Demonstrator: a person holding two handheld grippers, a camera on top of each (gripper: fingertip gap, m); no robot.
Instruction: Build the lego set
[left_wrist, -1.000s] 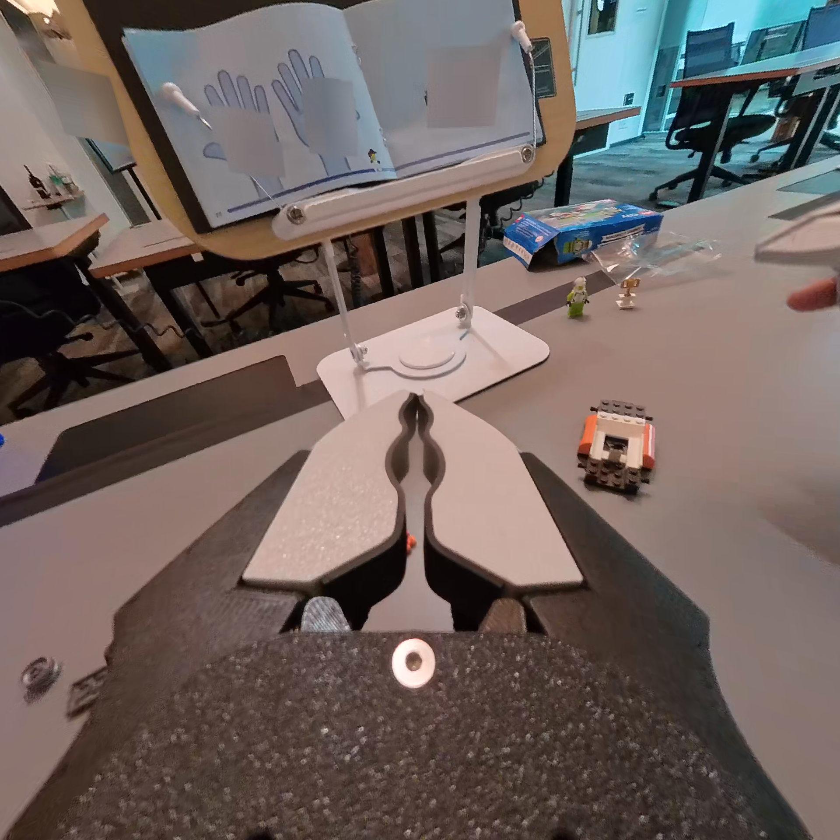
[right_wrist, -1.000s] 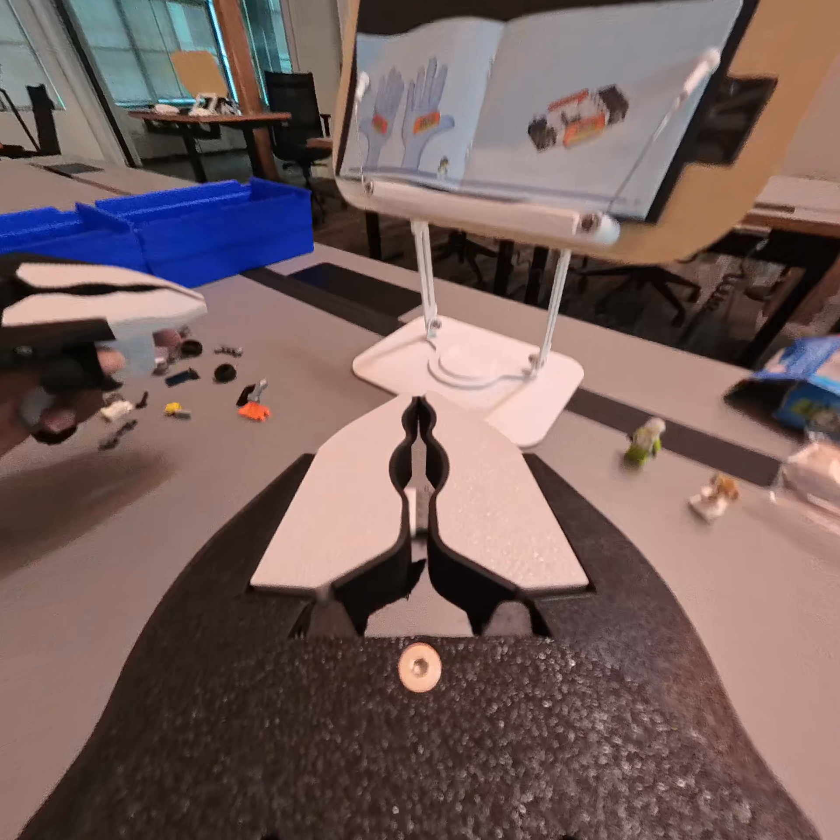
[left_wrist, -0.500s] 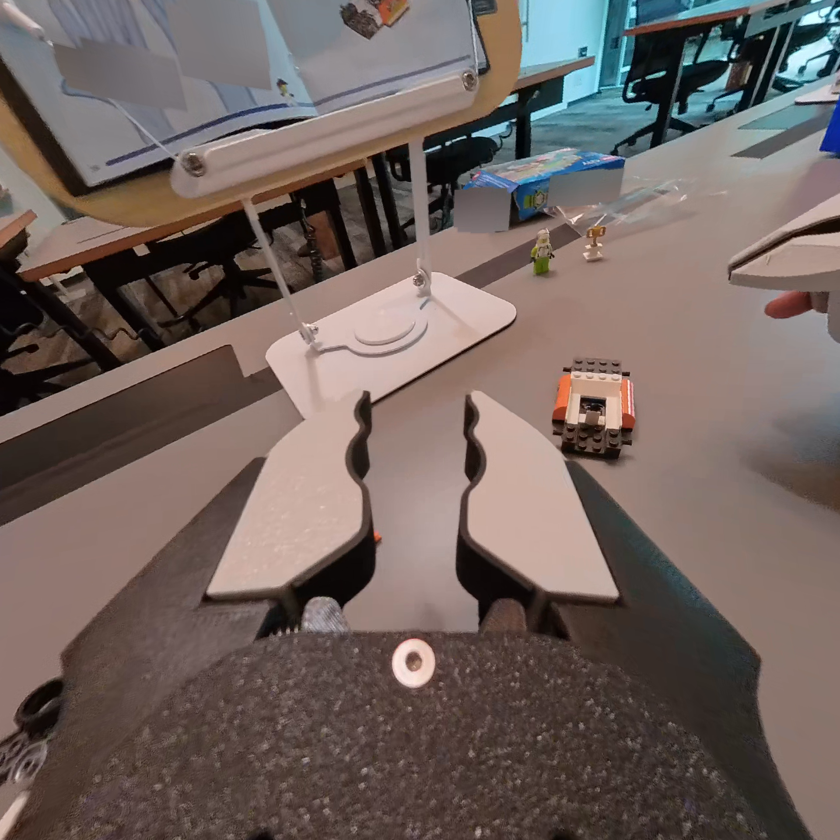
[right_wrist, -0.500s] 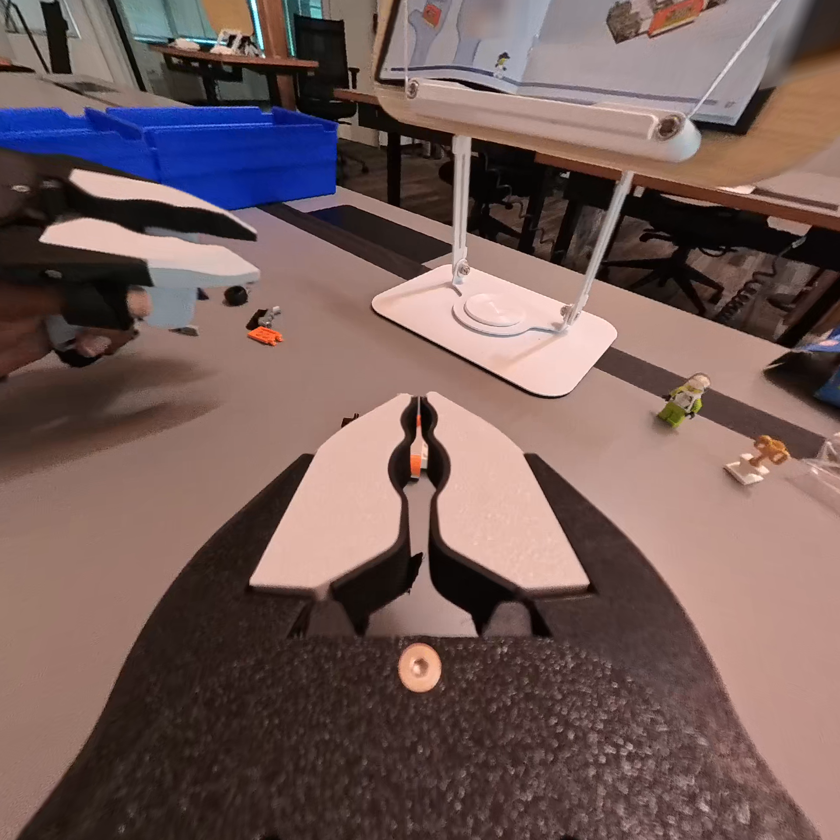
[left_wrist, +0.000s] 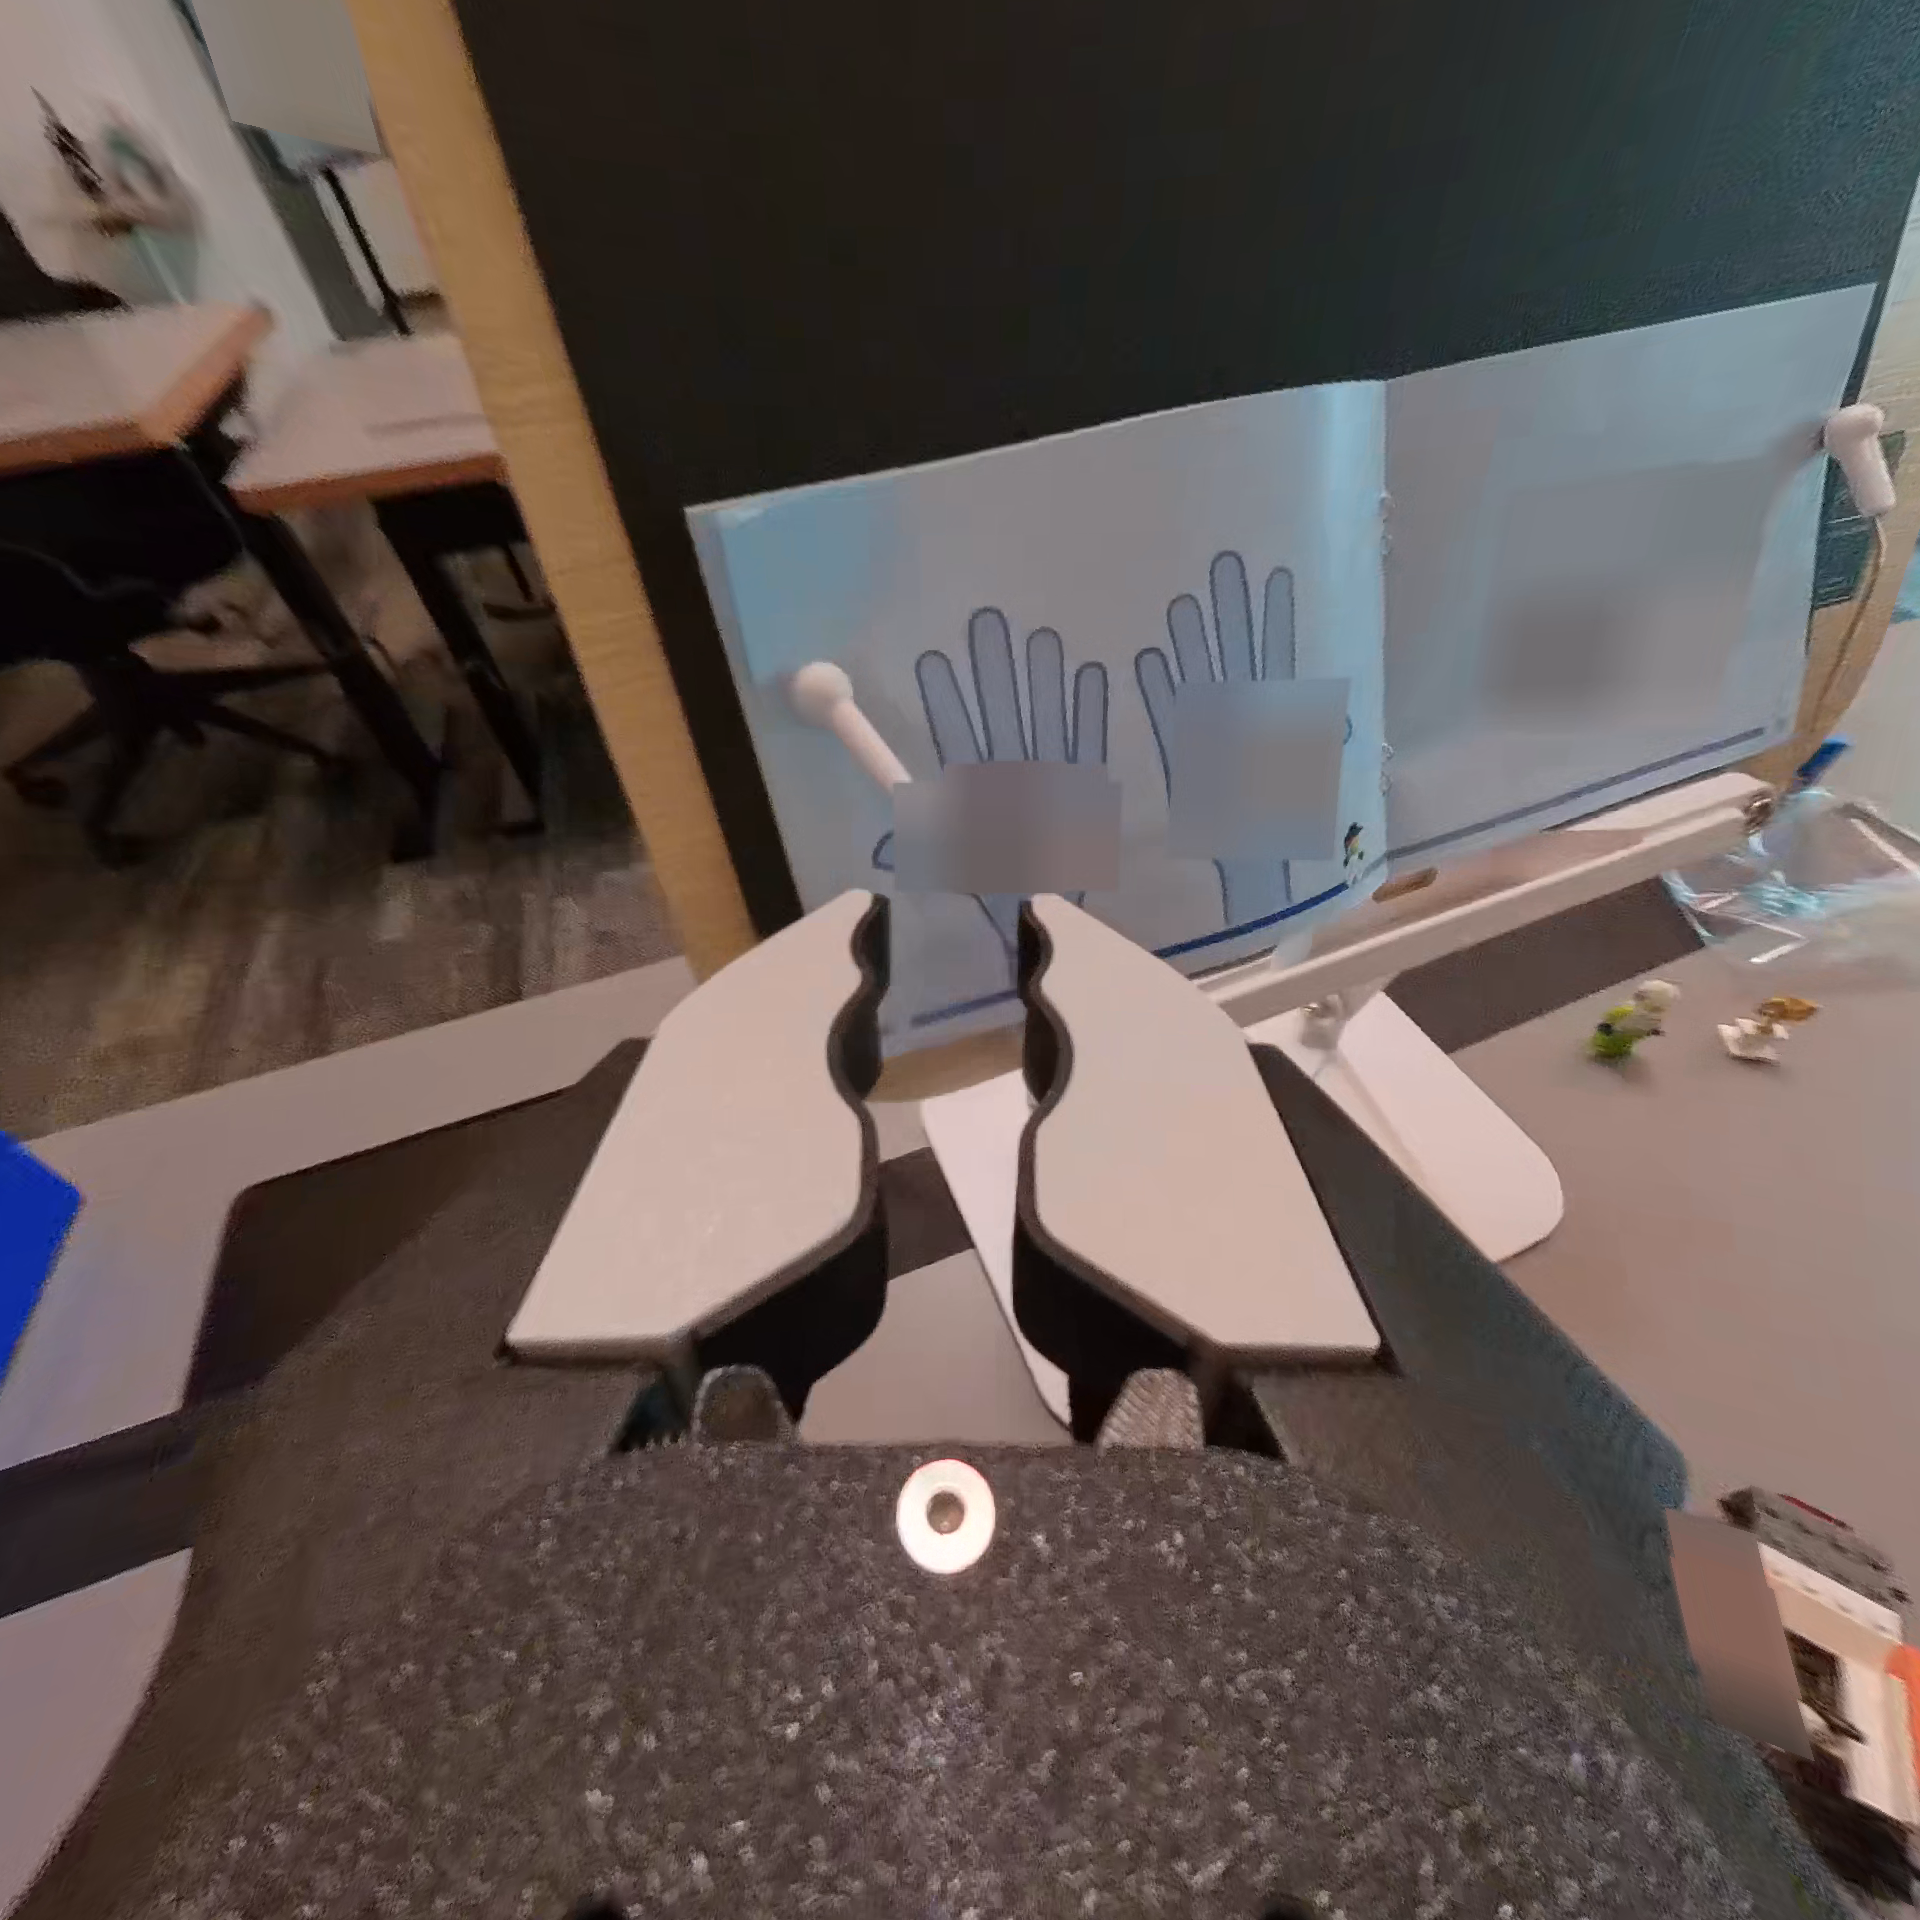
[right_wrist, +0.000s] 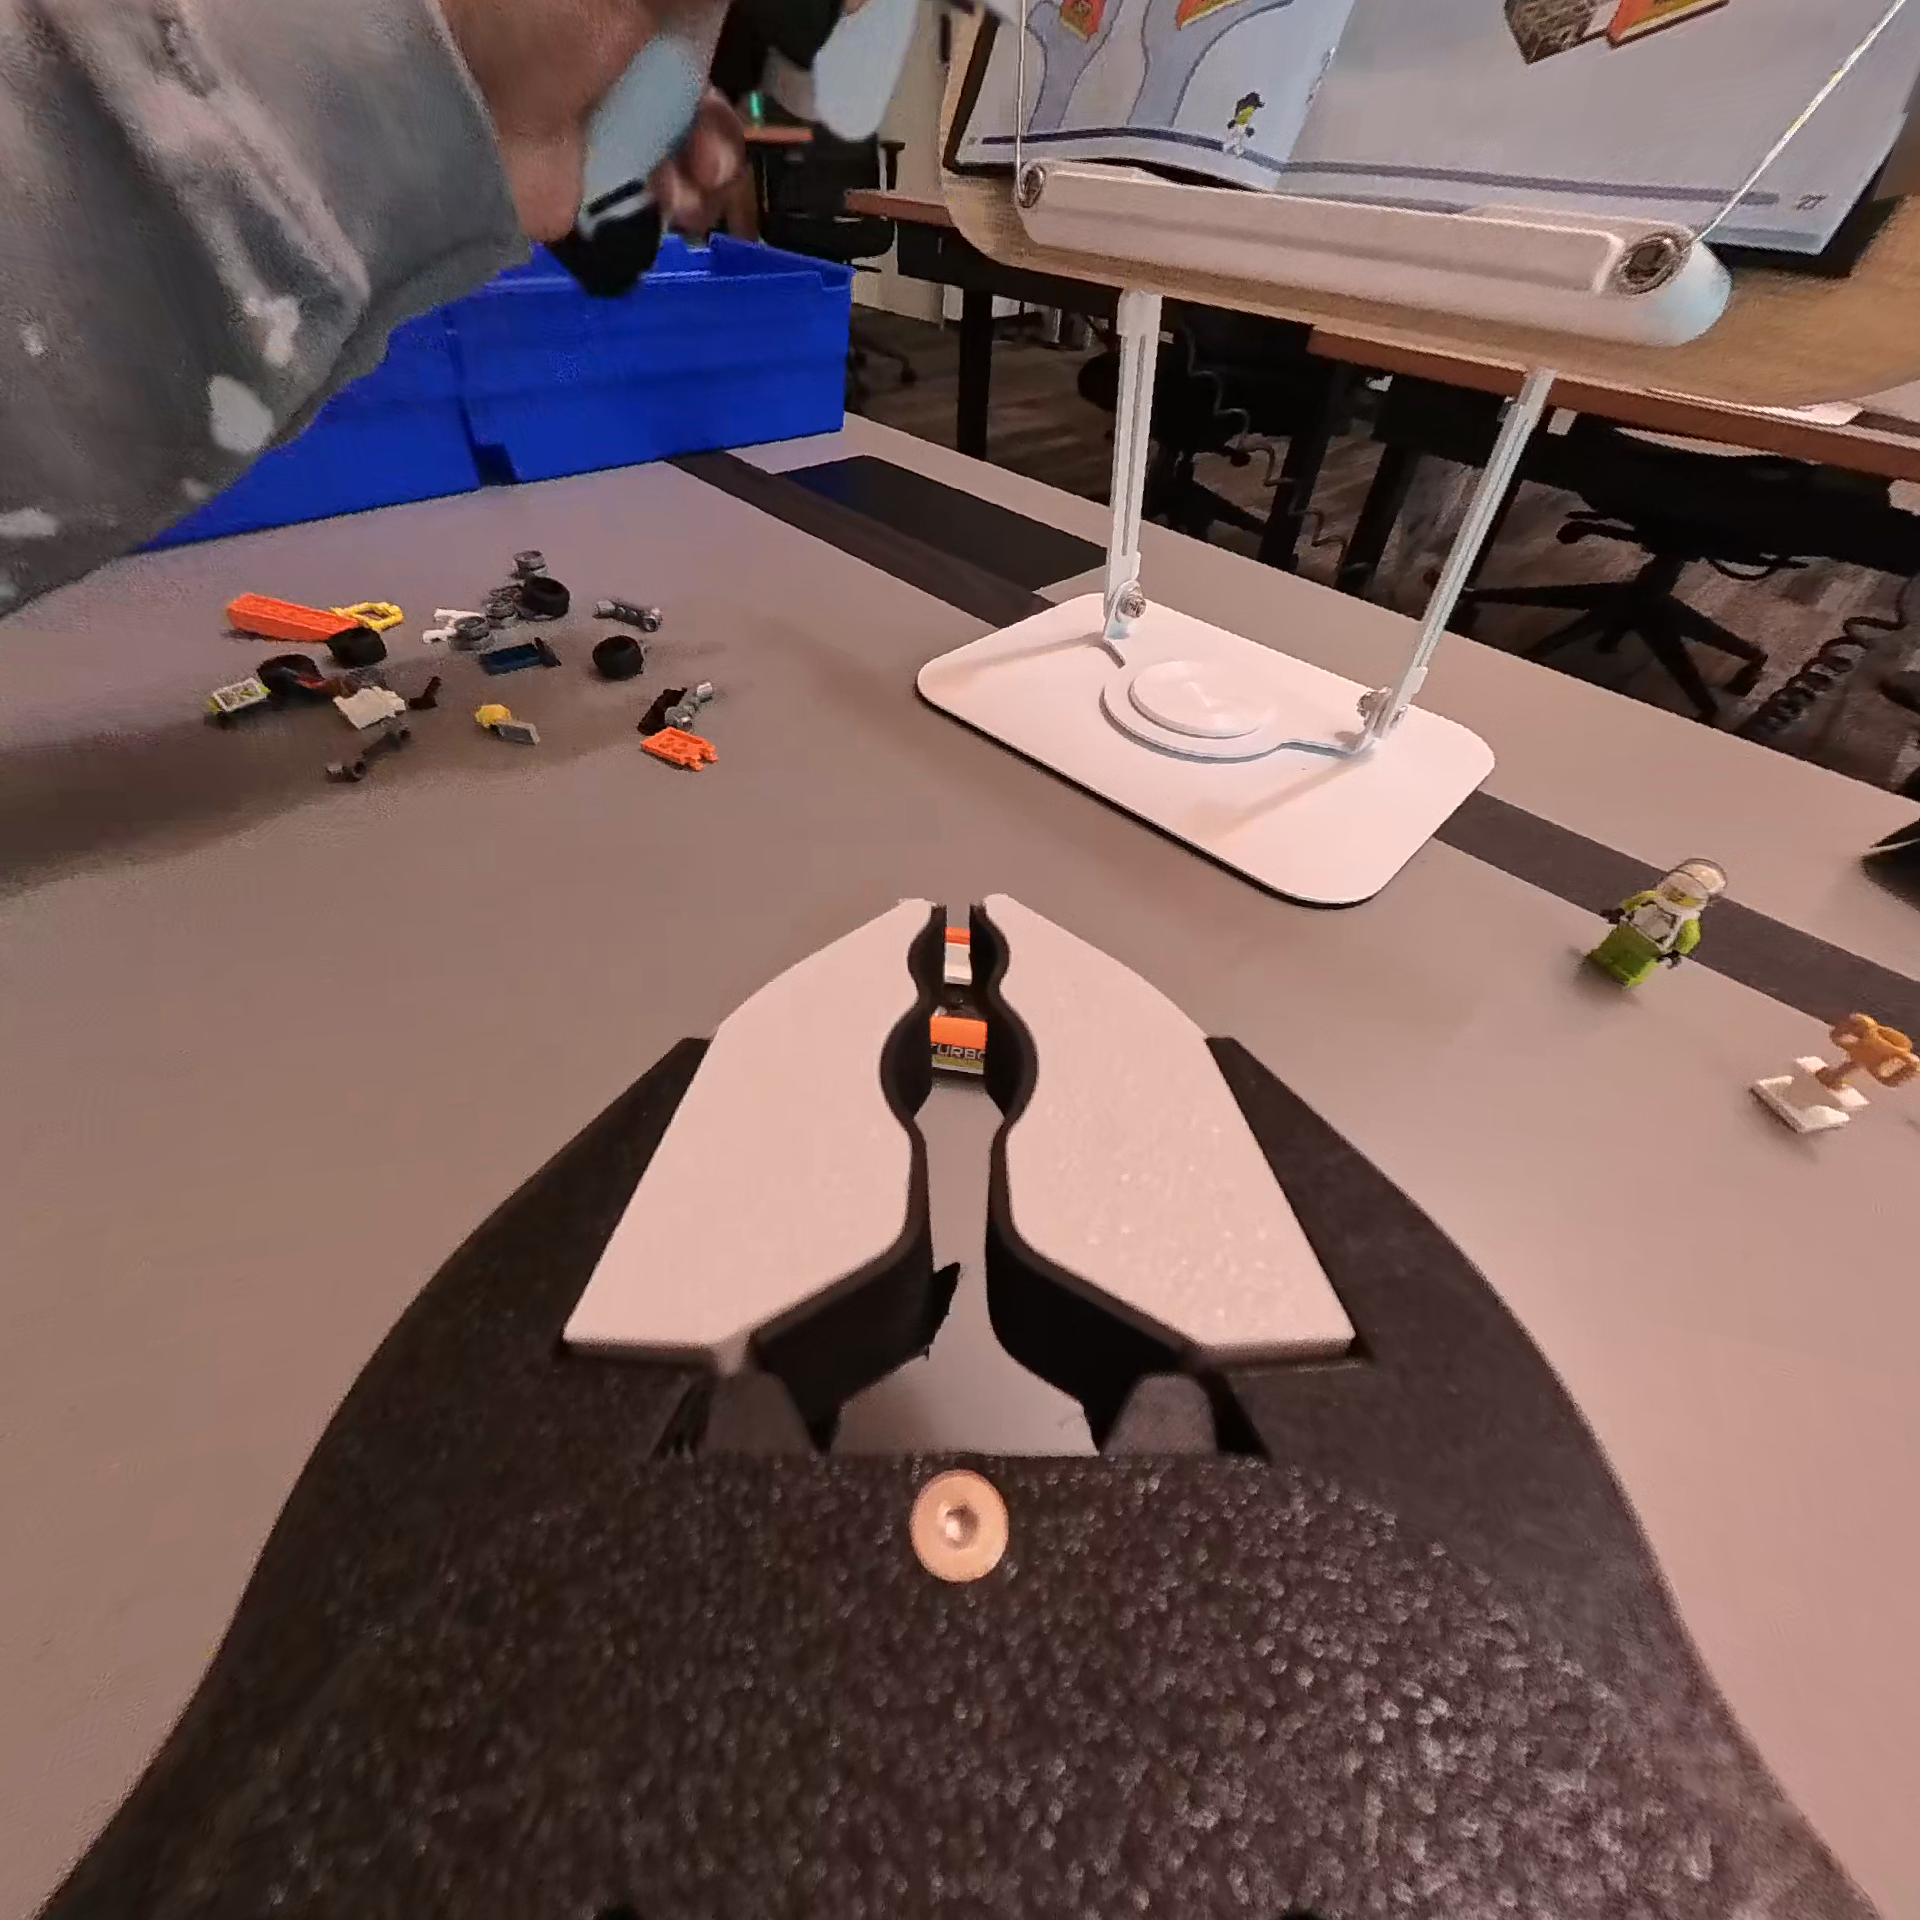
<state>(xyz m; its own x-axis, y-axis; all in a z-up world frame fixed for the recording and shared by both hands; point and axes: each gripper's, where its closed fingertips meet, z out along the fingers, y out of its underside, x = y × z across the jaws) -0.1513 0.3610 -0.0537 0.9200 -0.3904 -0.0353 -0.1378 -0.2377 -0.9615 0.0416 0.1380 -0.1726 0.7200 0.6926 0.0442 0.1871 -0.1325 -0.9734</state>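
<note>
My left gripper is open and empty, raised off the table and pointing at the open instruction booklet on its stand. The partly built orange, white and black lego car lies on the grey table at that view's lower right edge. My right gripper is low over the table with its jaws almost closed, a thin slit between the tips. The car shows only through that slit and looks to lie under the fingers, most of it hidden. Loose lego pieces lie to the left.
The stand's white base sits ahead of the right gripper. A green minifigure and a small trophy piece stand to the right. Blue bins are at the back left. A person's sleeve and hand hang above the pieces. Spacing between my two grippers at the tips: around 30 cm. My left tips are about 35 cm from the green minifigure, my right tips only 25 cm. My left wrist view looks at it from another angle.
My left gripper opened, then rose and tilted up toward the booklet. My right gripper came down over the lego car and its jaws parted slightly.
</note>
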